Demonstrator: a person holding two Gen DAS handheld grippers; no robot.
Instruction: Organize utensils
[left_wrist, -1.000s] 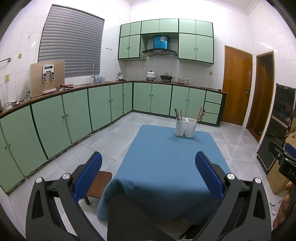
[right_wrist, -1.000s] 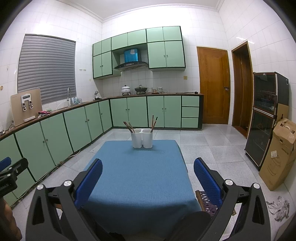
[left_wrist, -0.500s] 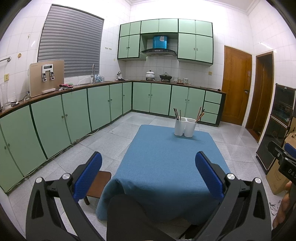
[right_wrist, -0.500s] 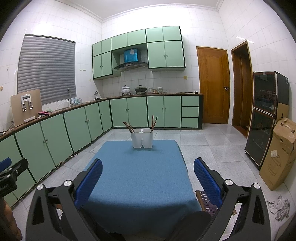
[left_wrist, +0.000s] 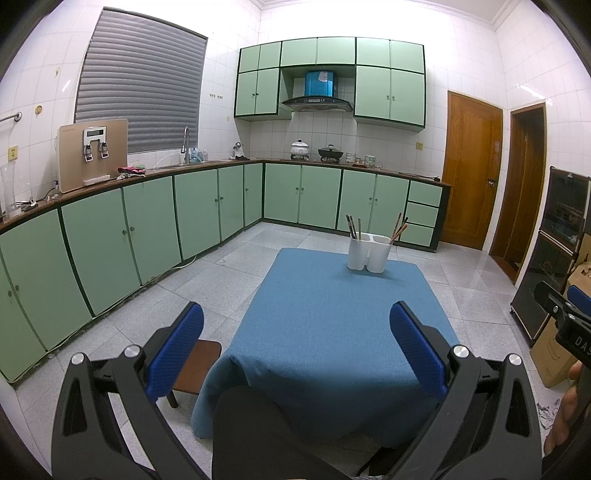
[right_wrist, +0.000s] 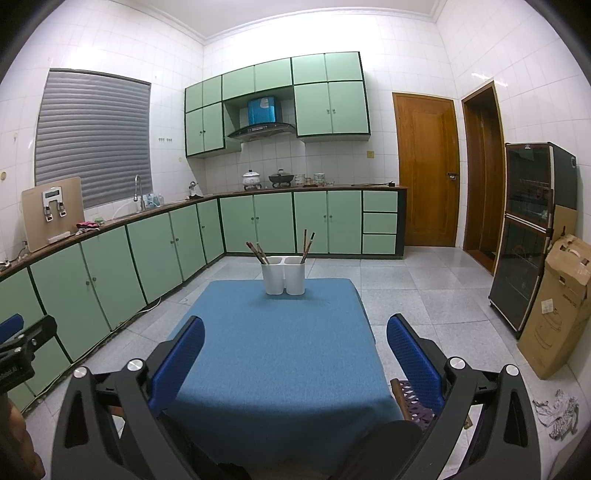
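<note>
White holder (right_wrist: 284, 275) with chopsticks (right_wrist: 258, 253) far off; both grippers (left_wrist: 295, 332) (right_wrist: 295, 338) agape, empty.

**Green kitchen around the blue table**

A table with a blue cloth (right_wrist: 280, 350) stands in the middle of a grey tiled floor (right_wrist: 424, 295). Light green lower cabinets (left_wrist: 155, 229) run along two walls under a dark countertop (left_wrist: 207, 168), and upper cabinets (right_wrist: 328, 103) of the same colour hang above a range hood (right_wrist: 262, 129). On the counter stand a white pot (left_wrist: 300, 148), a dark wok (left_wrist: 330, 152), a kettle (left_wrist: 239, 148) and a beige water dispenser (left_wrist: 92, 153); a tap (left_wrist: 185, 142) rises near the grey window blind (left_wrist: 140, 88). A wooden door (right_wrist: 426, 170) is shut. A dark glass-front cabinet (right_wrist: 532, 229) stands beside a cardboard box (right_wrist: 557, 306). A small wooden stool (left_wrist: 194, 365) is just beside the table.
</note>
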